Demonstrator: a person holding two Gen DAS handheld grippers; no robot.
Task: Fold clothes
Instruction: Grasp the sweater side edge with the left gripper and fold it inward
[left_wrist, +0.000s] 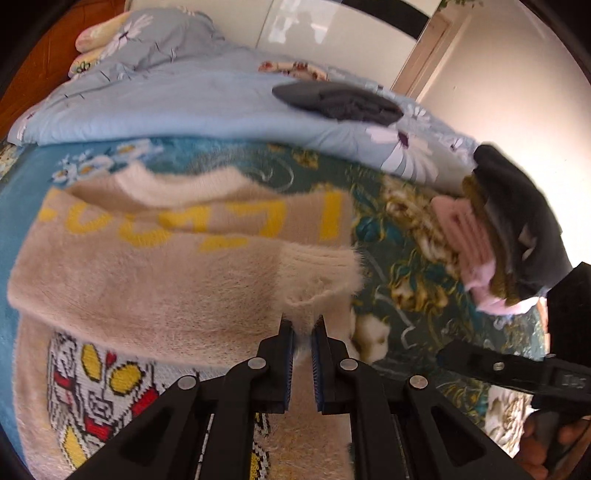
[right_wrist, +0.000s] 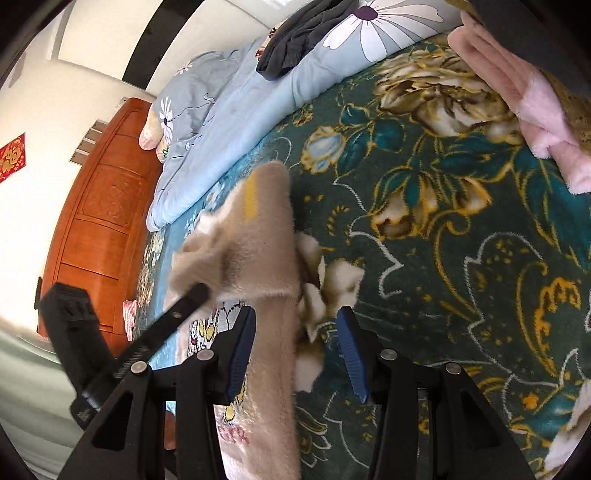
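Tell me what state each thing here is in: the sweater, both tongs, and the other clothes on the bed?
Beige sweater: lying on the green blanket, sleeve folded across its front.
Left tongs: shut on the sleeve cuff.
Right tongs: open, straddling the sweater's edge.
Pink garment: folded, in a stack.
Dark grey garment: crumpled on the blue quilt.

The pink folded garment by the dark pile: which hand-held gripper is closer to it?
Right. The right hand-held gripper is open at the beige sweater's edge, nearer the pink garment; the left grips the sleeve cuff.
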